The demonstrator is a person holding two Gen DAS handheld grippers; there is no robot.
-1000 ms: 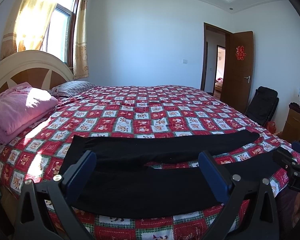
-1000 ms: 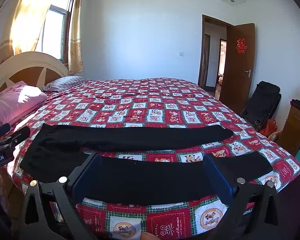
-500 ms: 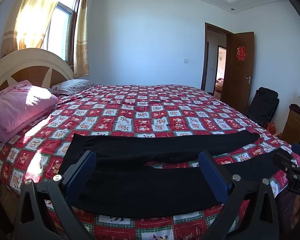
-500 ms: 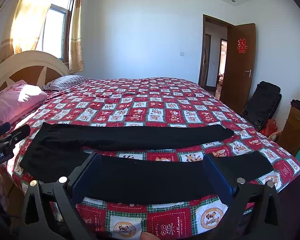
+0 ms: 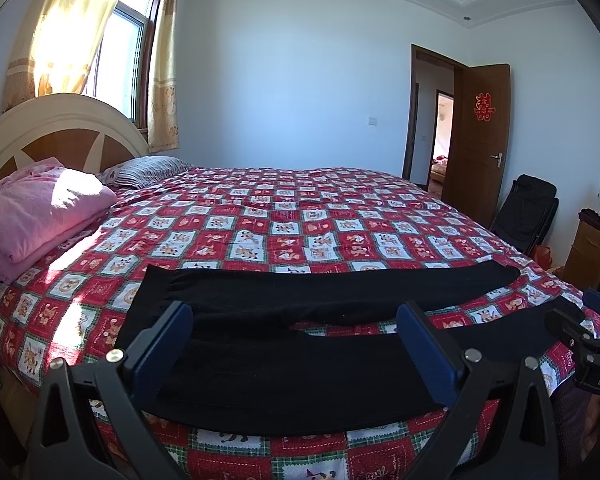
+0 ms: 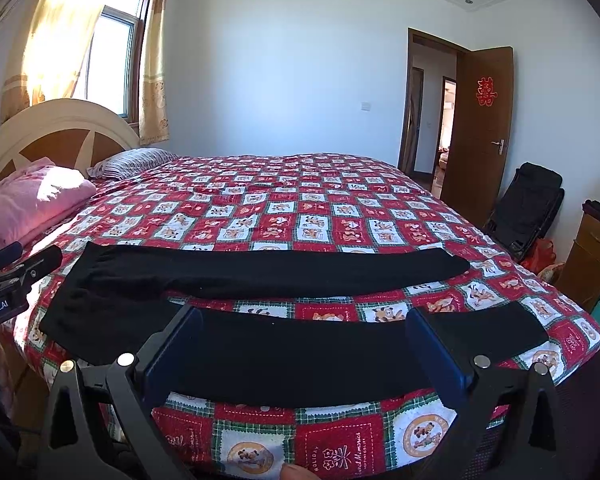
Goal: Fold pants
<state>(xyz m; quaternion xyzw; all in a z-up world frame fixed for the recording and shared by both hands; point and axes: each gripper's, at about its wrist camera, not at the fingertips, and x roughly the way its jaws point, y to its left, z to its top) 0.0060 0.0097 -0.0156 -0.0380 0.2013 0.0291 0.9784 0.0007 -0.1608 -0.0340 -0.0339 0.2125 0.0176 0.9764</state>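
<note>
Black pants [image 5: 300, 368] lie flat across the near edge of the bed, waist to the left, two legs spread apart toward the right. They also show in the right wrist view [image 6: 260, 272]. My left gripper [image 5: 296, 320] is open and empty, held just in front of the waist and near leg. My right gripper [image 6: 304, 320] is open and empty, in front of the near leg. Each gripper shows at the edge of the other's view: the right one [image 5: 592, 344] and the left one [image 6: 8, 280].
The bed has a red checked cartoon quilt [image 5: 300, 220]. A folded pink blanket [image 5: 32, 216] and a striped pillow [image 5: 148, 170] lie by the headboard [image 5: 56, 128]. A black folding chair [image 5: 528, 212], a wooden cabinet [image 5: 596, 252] and an open door [image 5: 480, 140] are on the right.
Both views have shifted only slightly; the left camera has tilted a little. The pants lie as before and both grippers stay open.
</note>
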